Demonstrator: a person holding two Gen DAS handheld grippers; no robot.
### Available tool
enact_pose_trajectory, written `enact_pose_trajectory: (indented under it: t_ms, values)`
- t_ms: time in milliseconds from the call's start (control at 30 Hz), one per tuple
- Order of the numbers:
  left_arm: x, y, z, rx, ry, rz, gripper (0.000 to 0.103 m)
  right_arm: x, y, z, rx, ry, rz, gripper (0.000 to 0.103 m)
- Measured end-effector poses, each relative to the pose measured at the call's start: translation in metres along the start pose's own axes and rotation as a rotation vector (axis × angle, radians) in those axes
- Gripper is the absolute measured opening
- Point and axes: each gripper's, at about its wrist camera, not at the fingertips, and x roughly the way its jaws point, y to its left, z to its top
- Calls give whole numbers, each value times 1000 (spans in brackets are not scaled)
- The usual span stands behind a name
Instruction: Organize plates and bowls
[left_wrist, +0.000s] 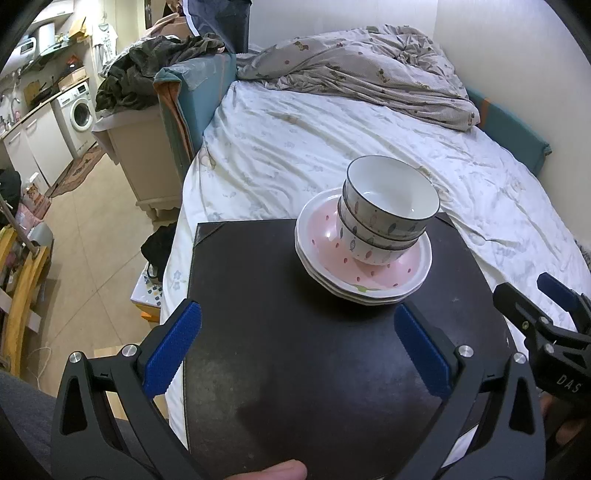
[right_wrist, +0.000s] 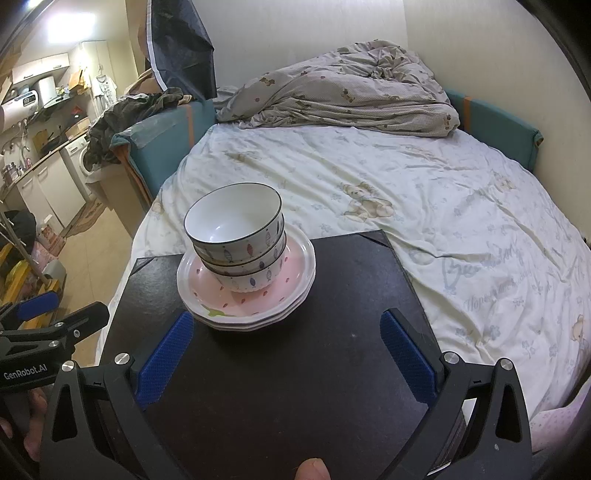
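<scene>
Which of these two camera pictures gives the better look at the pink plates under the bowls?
The right wrist view. There the stacked pink plates show more bare pink surface and their layered rims, beside the bowls. The left wrist view shows the same plates, but the bowls sit nearer their middle and cover more.

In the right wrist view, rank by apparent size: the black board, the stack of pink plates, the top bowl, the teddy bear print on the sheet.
1. black board, largest, though nearest the camera.
2. stack of pink plates.
3. top bowl.
4. teddy bear print, smallest, but farther off, so its true size is unsure.
</scene>
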Motion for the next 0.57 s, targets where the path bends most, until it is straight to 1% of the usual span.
enact_pose_trajectory:
  t_ms: [567]
  values:
    - [1, 2, -2, 0, -2, -8, 103, -1, -1, 0, -4, 0, -2, 103]
